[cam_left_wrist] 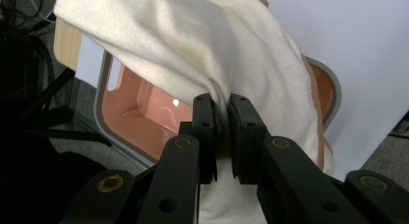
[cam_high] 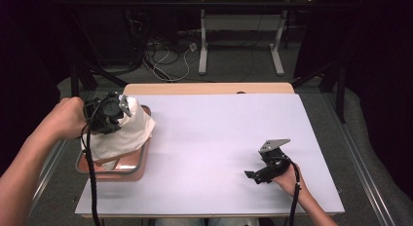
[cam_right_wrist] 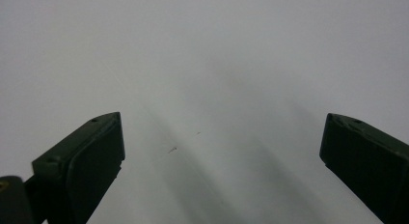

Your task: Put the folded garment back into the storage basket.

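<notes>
A cream cloth (cam_high: pixel 124 133) hangs in a bunch over a salmon tray (cam_high: pixel 139 170) with a grey rim at the table's left edge. My left gripper (cam_high: pixel 109 114) is held above the tray and is shut on the cloth. In the left gripper view the cloth (cam_left_wrist: pixel 202 45) is pinched between the two black pads (cam_left_wrist: pixel 205 120) and drapes across the tray (cam_left_wrist: pixel 140 115). My right gripper (cam_high: pixel 258 175) rests low near the table's front right, jaws wide apart. In the right gripper view its pads (cam_right_wrist: pixel 96 156) stand far apart over the bare white tabletop (cam_right_wrist: pixel 207 64), nothing between them.
The white tabletop (cam_high: pixel 219 133) stretches between the two hands. A wooden strip (cam_high: pixel 209 88) runs along the table's far edge. Beyond it are a desk's white legs (cam_high: pixel 203 46) and loose cables (cam_high: pixel 168 58) on the floor.
</notes>
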Demonstrator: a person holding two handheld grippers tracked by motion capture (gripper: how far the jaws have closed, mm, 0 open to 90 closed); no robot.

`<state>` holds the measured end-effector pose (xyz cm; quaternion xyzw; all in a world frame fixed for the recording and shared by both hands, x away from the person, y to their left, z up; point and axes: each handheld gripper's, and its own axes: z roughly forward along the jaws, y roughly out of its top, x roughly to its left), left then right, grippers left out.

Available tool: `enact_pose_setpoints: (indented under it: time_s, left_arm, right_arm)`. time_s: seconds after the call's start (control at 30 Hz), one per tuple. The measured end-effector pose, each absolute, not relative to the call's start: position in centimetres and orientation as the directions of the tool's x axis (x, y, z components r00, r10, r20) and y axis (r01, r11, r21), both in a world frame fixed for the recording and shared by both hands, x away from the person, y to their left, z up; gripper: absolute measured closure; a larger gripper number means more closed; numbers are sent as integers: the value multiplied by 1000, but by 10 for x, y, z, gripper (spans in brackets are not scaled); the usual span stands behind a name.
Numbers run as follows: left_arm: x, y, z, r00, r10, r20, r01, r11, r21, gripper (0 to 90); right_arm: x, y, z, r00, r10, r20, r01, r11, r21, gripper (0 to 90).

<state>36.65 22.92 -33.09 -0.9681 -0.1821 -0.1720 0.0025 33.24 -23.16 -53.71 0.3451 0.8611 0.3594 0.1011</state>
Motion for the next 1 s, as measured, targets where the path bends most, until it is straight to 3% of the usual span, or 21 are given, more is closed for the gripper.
enact_pose_setpoints:
  time_s: [0.53, 0.7, 1.0]
  left_arm:
    - [375, 255, -342, 773, 536, 340, 528, -840, 122, 822]
    - [380, 260, -353, 710, 623, 329, 608, -777, 160, 821]
    - [392, 261, -376, 654, 699, 288, 675, -712, 194, 820]
  right_arm:
    - [332, -231, -536, -742, 667, 59, 519, 517, 681, 16]
    - [332, -231, -536, -743, 666, 60, 522, 521, 676, 16]
    - [332, -231, -535, -745, 663, 66, 522, 519, 677, 15]
